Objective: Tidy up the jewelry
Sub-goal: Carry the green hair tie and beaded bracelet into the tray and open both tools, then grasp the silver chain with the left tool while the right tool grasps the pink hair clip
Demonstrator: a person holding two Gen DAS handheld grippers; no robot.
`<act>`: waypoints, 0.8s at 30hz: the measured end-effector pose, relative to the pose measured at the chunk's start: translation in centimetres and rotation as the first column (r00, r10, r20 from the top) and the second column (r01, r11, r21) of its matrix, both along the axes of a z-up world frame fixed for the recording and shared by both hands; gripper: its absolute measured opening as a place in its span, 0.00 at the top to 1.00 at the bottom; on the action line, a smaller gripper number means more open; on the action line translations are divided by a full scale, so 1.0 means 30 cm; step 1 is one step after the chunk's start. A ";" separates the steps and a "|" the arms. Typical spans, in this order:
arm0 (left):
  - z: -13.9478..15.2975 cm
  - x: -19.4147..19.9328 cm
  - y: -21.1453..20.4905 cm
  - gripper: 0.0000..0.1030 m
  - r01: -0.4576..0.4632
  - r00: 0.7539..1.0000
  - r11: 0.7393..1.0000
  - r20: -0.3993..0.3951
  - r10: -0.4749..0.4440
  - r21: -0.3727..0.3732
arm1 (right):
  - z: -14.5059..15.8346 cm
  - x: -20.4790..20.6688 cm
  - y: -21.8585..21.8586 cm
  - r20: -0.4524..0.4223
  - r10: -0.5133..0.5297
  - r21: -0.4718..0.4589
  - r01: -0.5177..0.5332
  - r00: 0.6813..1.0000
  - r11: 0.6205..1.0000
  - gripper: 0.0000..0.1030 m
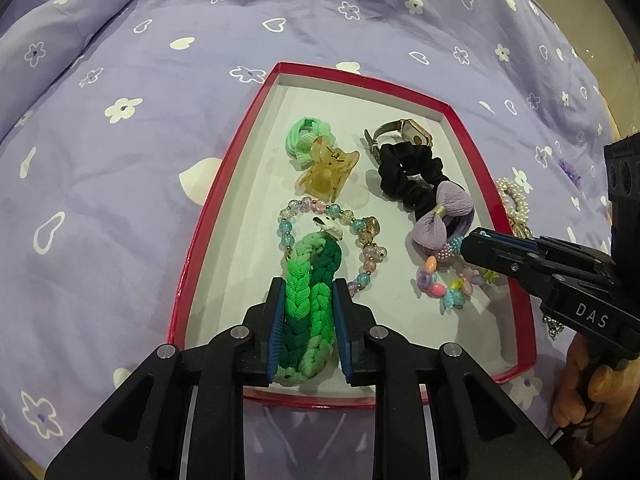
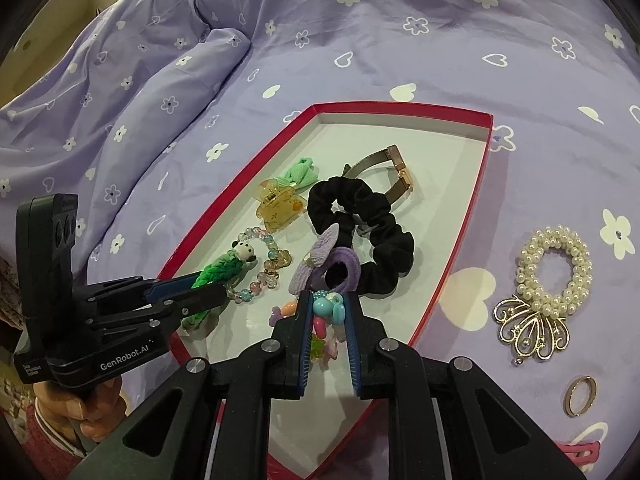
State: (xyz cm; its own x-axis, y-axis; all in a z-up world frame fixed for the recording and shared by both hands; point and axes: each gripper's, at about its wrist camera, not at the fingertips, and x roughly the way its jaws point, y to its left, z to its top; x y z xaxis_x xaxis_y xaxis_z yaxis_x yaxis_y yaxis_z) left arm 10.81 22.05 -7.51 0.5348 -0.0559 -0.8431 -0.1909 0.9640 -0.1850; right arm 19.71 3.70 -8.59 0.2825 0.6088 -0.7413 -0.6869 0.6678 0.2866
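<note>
Both closed, left hand-held gripper (image 1: 306, 292) on green braided band (image 1: 310, 300), right hand-held gripper (image 2: 328, 314) on colourful bead bracelet (image 2: 326, 312)

A tray (image 1: 468, 148) lies on the bed (image 1: 120, 160). Between the left gripper's (image 1: 308, 312) jaws sits a braided band (image 1: 310, 280), over a bead bracelet (image 1: 360, 248) ahead of them. Farther ahead lie a hair claw (image 1: 326, 172) and hair tie (image 1: 304, 136). Right of the right gripper's (image 2: 329, 320) jaws, outside the tray, lie a pearl scrunchie (image 2: 554, 272), brooch (image 2: 532, 330) and ring (image 2: 580, 396).
</note>
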 end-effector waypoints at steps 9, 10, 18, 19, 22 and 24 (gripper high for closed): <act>0.014 -0.004 -0.001 0.59 -0.009 1.000 1.000 0.004 0.009 0.021 | 0.004 -0.003 -0.006 -0.003 -0.002 0.006 0.003 1.000 1.000 0.81; 0.016 -0.006 -0.001 0.59 -0.010 1.000 1.000 0.006 0.010 0.019 | 0.006 -0.005 -0.007 -0.003 -0.003 0.009 0.003 1.000 1.000 0.81; 0.043 -0.025 -0.002 0.52 -0.018 1.000 1.000 0.020 0.017 0.024 | 0.045 -0.019 -0.051 0.002 -0.020 0.051 0.020 1.000 0.998 0.71; 0.048 -0.027 -0.003 0.51 -0.018 1.000 1.000 0.023 0.018 0.024 | 0.052 -0.021 -0.059 0.004 -0.024 0.060 0.024 1.000 0.998 0.67; 0.064 -0.037 -0.012 0.49 -0.019 0.999 1.000 0.033 0.018 0.025 | 0.077 -0.033 -0.089 0.013 -0.034 0.083 0.033 0.999 0.996 0.65; 0.073 -0.043 -0.021 0.48 -0.017 0.999 1.000 0.039 0.016 0.024 | 0.093 -0.038 -0.110 0.016 -0.042 0.099 0.040 0.999 0.994 0.63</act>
